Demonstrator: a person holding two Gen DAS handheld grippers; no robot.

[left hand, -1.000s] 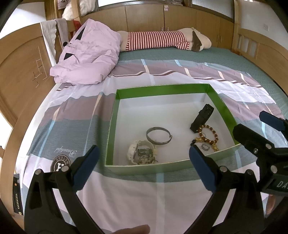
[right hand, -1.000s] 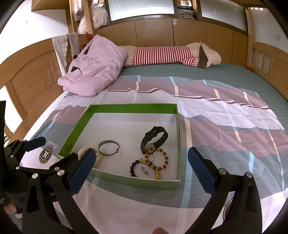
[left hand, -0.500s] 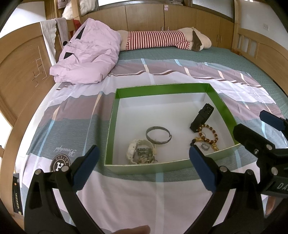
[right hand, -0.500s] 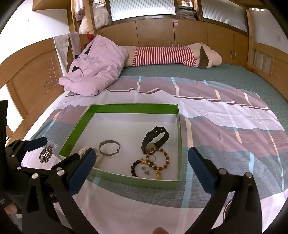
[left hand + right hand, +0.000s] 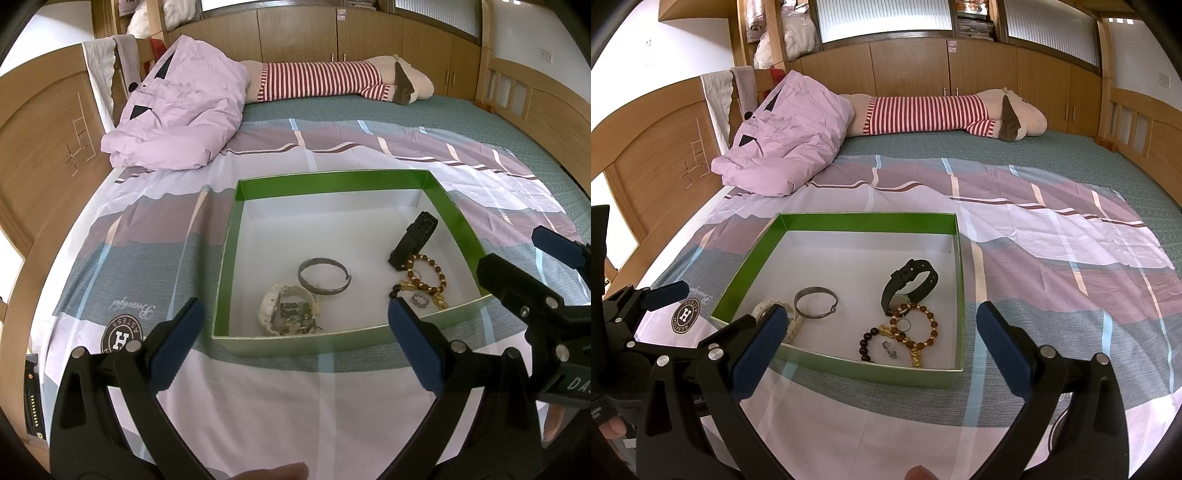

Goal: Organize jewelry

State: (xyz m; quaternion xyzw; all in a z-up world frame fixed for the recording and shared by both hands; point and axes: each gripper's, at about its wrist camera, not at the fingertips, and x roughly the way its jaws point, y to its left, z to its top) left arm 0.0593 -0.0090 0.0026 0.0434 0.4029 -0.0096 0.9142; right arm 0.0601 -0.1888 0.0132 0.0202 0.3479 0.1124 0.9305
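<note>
A green-walled box (image 5: 332,181) (image 5: 864,221) with a white floor lies on the bed. In it are a silver bangle (image 5: 324,277) (image 5: 815,302), a white watch (image 5: 280,306) with small pieces piled on it, a black watch (image 5: 415,236) (image 5: 910,282), an amber bead bracelet (image 5: 424,277) (image 5: 916,328) and a small ring (image 5: 420,300). My left gripper (image 5: 295,343) is open and empty, just in front of the box. My right gripper (image 5: 879,350) is open and empty, in front of the box's near wall.
A pink quilt (image 5: 177,118) and a striped plush toy (image 5: 332,79) lie at the far end of the bed. Wooden bed boards (image 5: 40,155) rise on the left and right. The patterned sheet (image 5: 1052,236) spreads around the box.
Both views have drifted slightly; the right wrist view has risen a little. The jewelry in the box and both grippers' opening are unchanged.
</note>
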